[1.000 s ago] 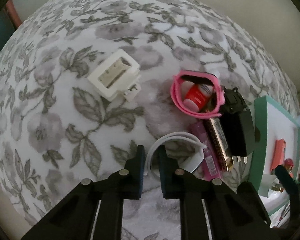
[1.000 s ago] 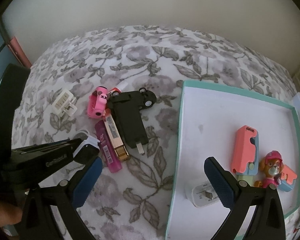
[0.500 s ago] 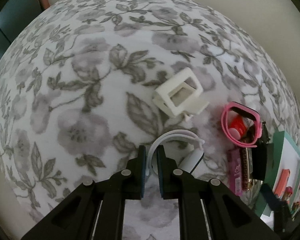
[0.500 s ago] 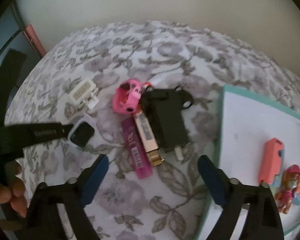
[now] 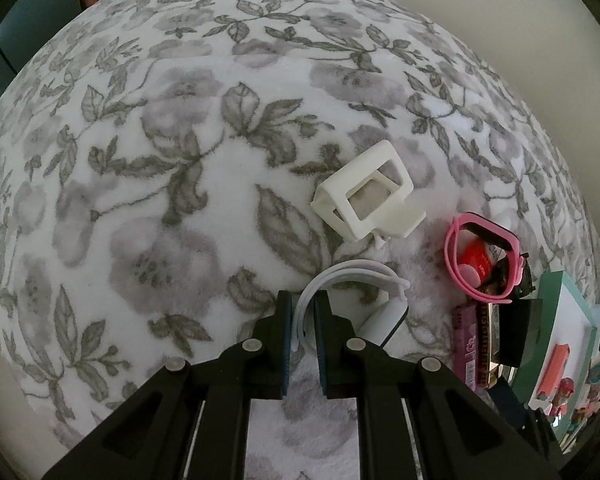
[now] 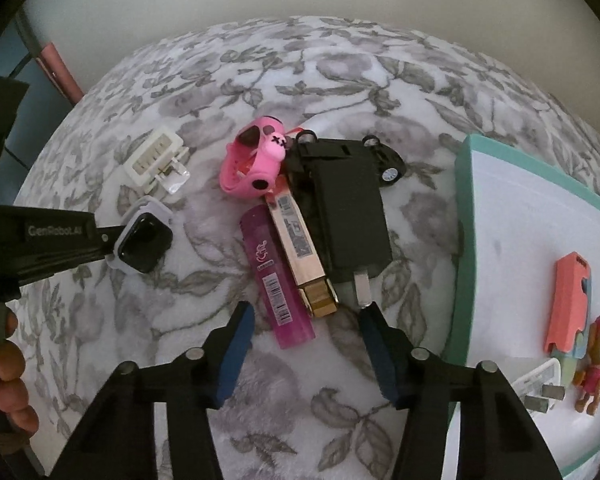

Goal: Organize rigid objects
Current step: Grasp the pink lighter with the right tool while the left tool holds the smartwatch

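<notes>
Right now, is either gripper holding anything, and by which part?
The left gripper is shut on the white smartwatch, pinching its looped white band, not the black-faced case. The right gripper is open, holding nothing.

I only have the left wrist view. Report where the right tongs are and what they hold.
Observer: The right tongs are open and hold nothing. They hover over the near ends of the purple lighter and the gold lighter.
Operator: Describe the face of the watch in my left tongs.
Observer: The watch has a black square screen in a pale case, turned toward the right camera. The left tongs grip it by its white strap.
Operator: Say what lies beyond the black charger.
Observer: A black toy car lies against the far end of the charger, with its wheels showing.
</notes>
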`<state>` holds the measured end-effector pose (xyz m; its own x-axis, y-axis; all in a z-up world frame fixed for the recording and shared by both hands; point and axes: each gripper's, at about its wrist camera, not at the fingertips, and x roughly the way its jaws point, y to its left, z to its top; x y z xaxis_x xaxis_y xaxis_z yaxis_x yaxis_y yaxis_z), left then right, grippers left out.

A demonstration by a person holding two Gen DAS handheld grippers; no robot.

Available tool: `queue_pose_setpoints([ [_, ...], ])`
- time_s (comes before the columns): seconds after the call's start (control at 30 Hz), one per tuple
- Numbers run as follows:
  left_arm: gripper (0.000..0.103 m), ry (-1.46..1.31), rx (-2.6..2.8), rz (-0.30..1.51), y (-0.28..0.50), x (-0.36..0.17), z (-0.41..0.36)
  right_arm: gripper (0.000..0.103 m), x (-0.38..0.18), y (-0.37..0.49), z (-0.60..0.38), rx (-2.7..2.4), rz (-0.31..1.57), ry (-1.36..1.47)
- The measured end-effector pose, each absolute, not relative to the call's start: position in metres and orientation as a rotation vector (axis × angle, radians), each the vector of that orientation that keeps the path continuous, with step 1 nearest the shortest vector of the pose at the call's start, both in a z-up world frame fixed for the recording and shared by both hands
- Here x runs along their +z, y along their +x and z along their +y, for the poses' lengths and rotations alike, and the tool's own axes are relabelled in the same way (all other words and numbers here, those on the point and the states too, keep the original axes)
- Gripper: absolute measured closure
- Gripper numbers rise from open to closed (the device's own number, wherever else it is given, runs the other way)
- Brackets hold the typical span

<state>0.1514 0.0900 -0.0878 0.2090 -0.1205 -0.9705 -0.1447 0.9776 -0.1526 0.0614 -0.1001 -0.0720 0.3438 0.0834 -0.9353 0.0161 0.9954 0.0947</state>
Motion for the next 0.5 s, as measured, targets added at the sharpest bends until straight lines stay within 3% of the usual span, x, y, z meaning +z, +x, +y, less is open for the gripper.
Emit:
queue_pose_setpoints([
  [0.5,0.092,-0.277,-0.001,1.368,0.153,-0.096,0.109,0.060,-0.069,0.054,-0.086,0.129,1.231,0.082],
])
